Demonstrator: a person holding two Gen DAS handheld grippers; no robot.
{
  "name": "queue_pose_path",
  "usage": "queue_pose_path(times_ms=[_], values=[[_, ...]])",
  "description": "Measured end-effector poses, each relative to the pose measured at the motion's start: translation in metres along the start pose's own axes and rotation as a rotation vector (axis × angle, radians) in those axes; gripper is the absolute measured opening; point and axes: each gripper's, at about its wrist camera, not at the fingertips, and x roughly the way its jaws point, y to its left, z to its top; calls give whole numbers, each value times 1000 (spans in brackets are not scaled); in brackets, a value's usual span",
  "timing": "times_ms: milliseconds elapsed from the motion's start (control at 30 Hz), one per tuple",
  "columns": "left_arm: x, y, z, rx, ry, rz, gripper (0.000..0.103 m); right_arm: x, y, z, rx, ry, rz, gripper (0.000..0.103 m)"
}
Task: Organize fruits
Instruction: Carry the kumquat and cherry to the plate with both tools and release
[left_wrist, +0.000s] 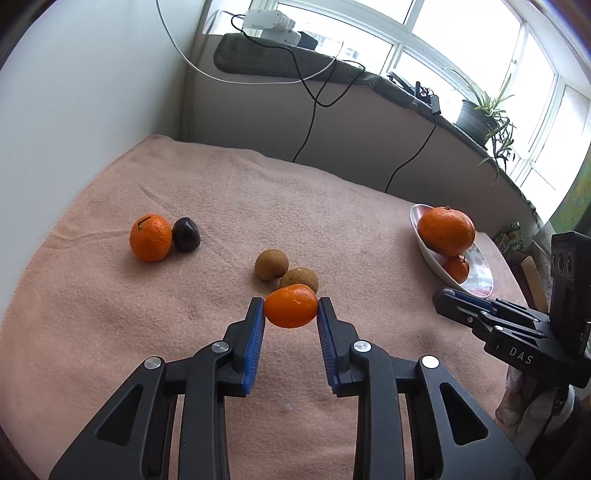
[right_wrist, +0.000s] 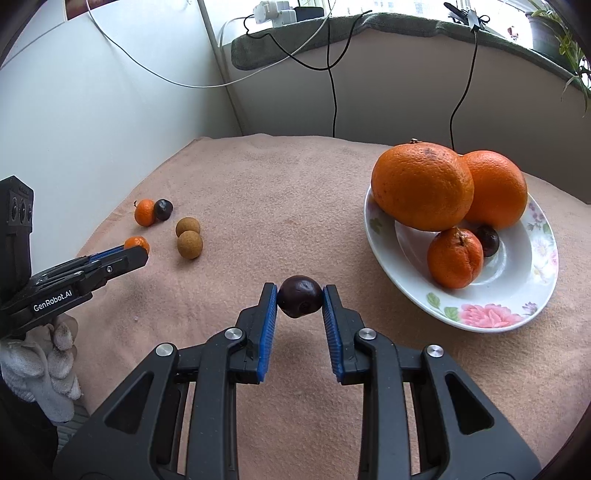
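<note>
A small smooth tangerine (left_wrist: 291, 305) is clamped between the blue pads of the left gripper (left_wrist: 291, 314), above the pink cloth (left_wrist: 147, 332). A dark, wrinkled plum (right_wrist: 299, 296) is pinched by the right gripper (right_wrist: 300, 300), beside the flowered plate (right_wrist: 517, 314) holding two large oranges (right_wrist: 421, 186). "GenRobot.AI" is read on the left gripper's side, "DAS" on the right's.

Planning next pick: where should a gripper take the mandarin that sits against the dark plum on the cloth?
Grip the mandarin across its rounded middle, coming from above, jaws fore-aft in the left wrist view: the dark plum touches its right flank, and the stem tops it.
</note>
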Motion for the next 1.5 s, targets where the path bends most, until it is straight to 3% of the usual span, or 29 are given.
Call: queue_pose_path(times_ms=[700, 1100, 1500], values=[[20, -97, 6, 141, 29, -163, 27, -65, -73, -3, 102, -98, -104, 26], [35, -156, 6, 232, 53, -244, 27, -74, -111, -2, 148, -105, -138, 26], [59, -196, 6, 285, 91, -279, 27, -69, -130, 1, 158, -99, -146, 26]])
